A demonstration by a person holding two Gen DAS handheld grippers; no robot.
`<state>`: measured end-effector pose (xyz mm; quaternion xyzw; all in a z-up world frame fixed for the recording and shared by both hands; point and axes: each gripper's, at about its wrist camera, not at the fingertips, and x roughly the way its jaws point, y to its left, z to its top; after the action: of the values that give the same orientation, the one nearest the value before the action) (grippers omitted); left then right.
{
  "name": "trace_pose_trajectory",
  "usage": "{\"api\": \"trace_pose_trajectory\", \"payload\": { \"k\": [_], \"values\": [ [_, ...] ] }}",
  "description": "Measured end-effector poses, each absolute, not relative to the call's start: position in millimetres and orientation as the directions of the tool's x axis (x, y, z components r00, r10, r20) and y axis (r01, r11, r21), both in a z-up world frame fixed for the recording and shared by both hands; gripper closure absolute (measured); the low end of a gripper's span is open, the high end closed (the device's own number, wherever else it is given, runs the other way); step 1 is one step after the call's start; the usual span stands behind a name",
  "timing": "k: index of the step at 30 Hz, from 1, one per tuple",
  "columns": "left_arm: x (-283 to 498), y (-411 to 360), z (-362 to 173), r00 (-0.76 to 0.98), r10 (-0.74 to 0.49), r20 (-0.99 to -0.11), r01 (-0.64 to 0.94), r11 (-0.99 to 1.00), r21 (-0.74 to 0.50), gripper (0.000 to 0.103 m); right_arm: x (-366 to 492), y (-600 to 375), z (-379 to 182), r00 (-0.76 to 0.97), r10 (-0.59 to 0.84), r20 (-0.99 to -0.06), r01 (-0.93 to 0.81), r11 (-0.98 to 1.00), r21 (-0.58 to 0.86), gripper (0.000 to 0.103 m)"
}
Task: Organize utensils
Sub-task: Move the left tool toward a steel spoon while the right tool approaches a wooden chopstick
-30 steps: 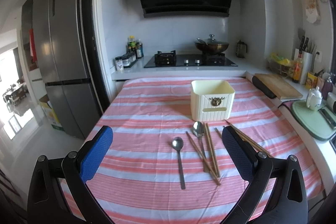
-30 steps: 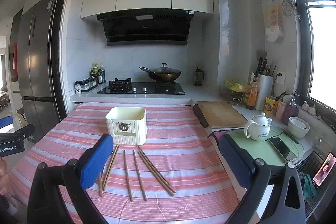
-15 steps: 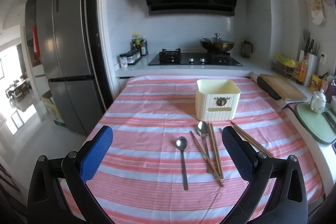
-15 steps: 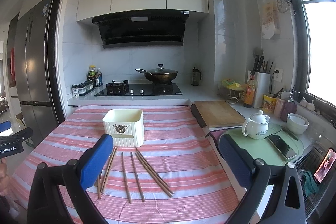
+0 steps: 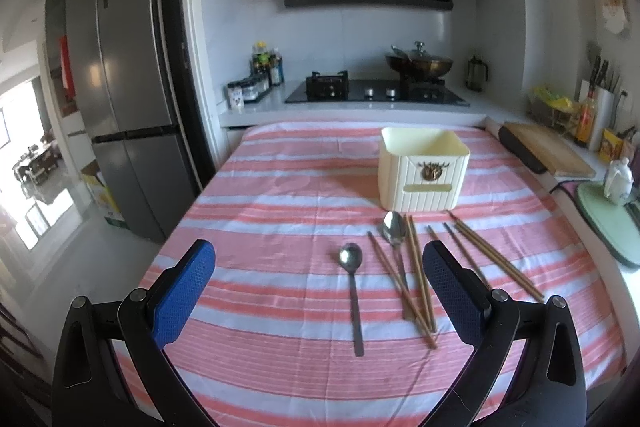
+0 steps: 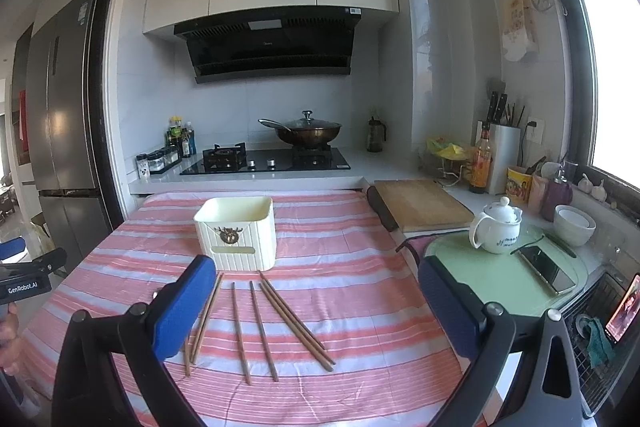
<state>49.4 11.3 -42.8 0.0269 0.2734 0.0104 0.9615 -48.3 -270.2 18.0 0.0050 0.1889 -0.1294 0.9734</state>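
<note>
A cream utensil holder (image 5: 423, 169) stands on the pink striped tablecloth (image 5: 280, 227); it also shows in the right wrist view (image 6: 237, 233). In front of it lie two metal spoons, one alone (image 5: 353, 287) and one (image 5: 394, 231) among several brown chopsticks (image 5: 416, 279). The chopsticks (image 6: 280, 323) also lie spread out in the right wrist view. My left gripper (image 5: 318, 291) is open and empty above the table's near edge. My right gripper (image 6: 312, 307) is open and empty above the chopsticks. The left gripper (image 6: 24, 275) shows at the left edge of the right wrist view.
A wooden cutting board (image 6: 420, 205), a white teapot (image 6: 498, 229) on a green mat, a phone (image 6: 546, 269) and bowls (image 6: 574, 225) sit on the counter to the right. A stove with a wok (image 6: 308, 133) is behind. A fridge (image 5: 120, 115) stands left.
Both cameras have drifted slightly; the left view has shifted so the table objects sit a little further right. Both grippers stay open. Nothing on the table has moved.
</note>
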Motion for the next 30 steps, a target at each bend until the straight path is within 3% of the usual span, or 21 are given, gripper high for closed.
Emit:
{"api": "trace_pose_trajectory", "payload": {
  "k": [9, 15, 25, 30],
  "values": [
    [76.9, 2.6, -68.4, 0.807, 0.039, -0.589, -0.001, 0.998, 0.065, 0.0, -25.5, -289.2, -9.4, 0.863, -0.267, -0.428, 0.278, 0.96, -0.038, 0.0],
    [103.7, -16.7, -99.0, 0.745, 0.015, -0.667, 0.08, 0.991, 0.111, 0.0, 14.3, -302.2, -33.7, 0.86, -0.194, -0.471, 0.167, 0.981, -0.099, 0.0],
    [158.3, -23.0, -158.0, 0.658, 0.02, -0.753, 0.073, 0.993, 0.091, 0.0, 146.1, -328.6, -139.8, 0.61, -0.055, -0.79, -0.15, 0.972, -0.183, 0.0],
    [175.4, -21.2, -181.4, 0.613, 0.047, -0.789, 0.057, 0.993, 0.104, 0.0, 179.0, -344.0, -180.5, 0.492, -0.05, -0.869, -0.174, 0.973, -0.154, 0.001]
  ]
}}
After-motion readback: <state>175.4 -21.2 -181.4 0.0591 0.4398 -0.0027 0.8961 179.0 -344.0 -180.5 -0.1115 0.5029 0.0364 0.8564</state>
